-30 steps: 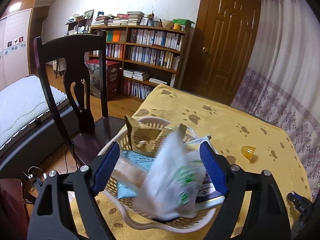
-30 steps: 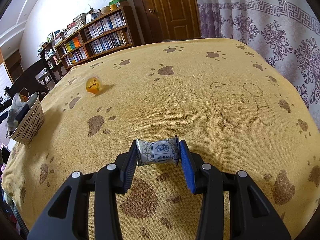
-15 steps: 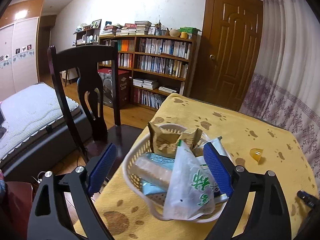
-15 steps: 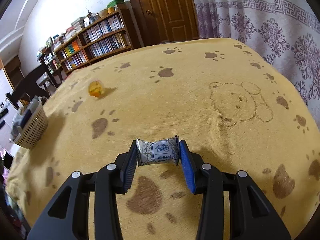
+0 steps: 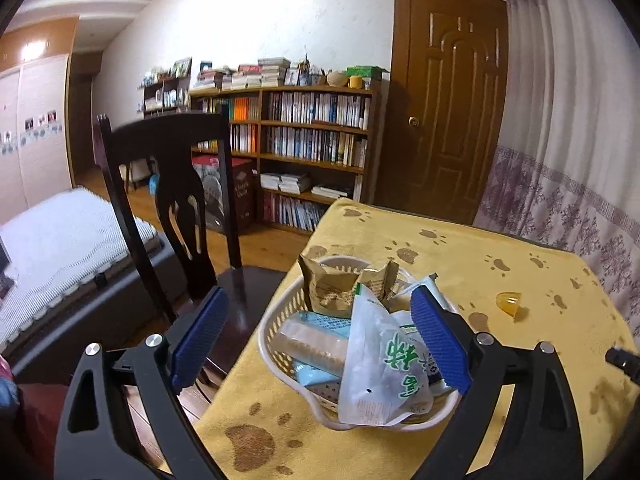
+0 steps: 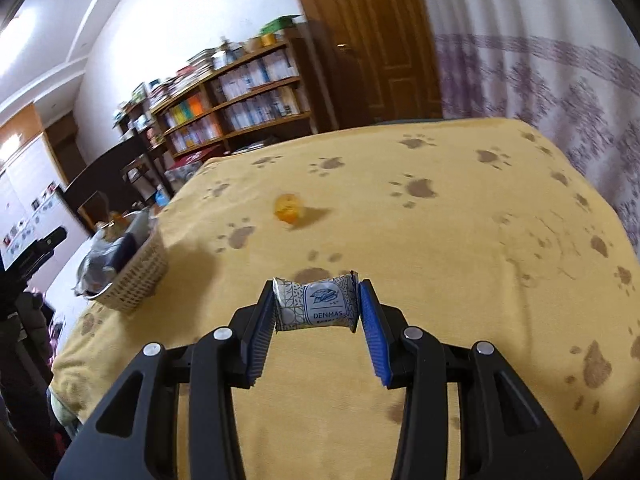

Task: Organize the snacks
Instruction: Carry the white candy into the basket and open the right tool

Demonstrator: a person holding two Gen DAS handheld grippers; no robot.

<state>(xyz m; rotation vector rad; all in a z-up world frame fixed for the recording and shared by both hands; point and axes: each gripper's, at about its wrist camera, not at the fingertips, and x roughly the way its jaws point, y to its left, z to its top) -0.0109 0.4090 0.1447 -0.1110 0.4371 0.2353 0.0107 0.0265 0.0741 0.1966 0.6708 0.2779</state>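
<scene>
A white plastic basket [image 5: 280,316] stands at the table's near left corner, filled with several snack packets: a clear bag with green print [image 5: 384,372], brown packets [image 5: 332,284] and a pink bar [image 5: 316,340]. My left gripper [image 5: 320,332] hangs open above and behind it, holding nothing. My right gripper [image 6: 318,308] is shut on a silver DENMAS snack packet [image 6: 316,308], lifted above the yellow paw-print cloth [image 6: 440,260]. The basket [image 6: 136,276] lies to its far left. A small orange jelly cup [image 6: 287,208] sits on the cloth between them, and shows as the jelly cup [image 5: 508,303] right of the basket.
A dark wooden chair [image 5: 176,208] stands against the table's left edge beside the basket. Beyond it are a bed [image 5: 60,240], a bookshelf [image 5: 304,148] and a brown door [image 5: 448,100]. A patterned curtain [image 5: 568,160] hangs along the table's right side.
My left gripper has pulled back and up from the basket, leaving the clear green-print bag in it. My right gripper has lifted the DENMAS packet and swung left toward the basket.
</scene>
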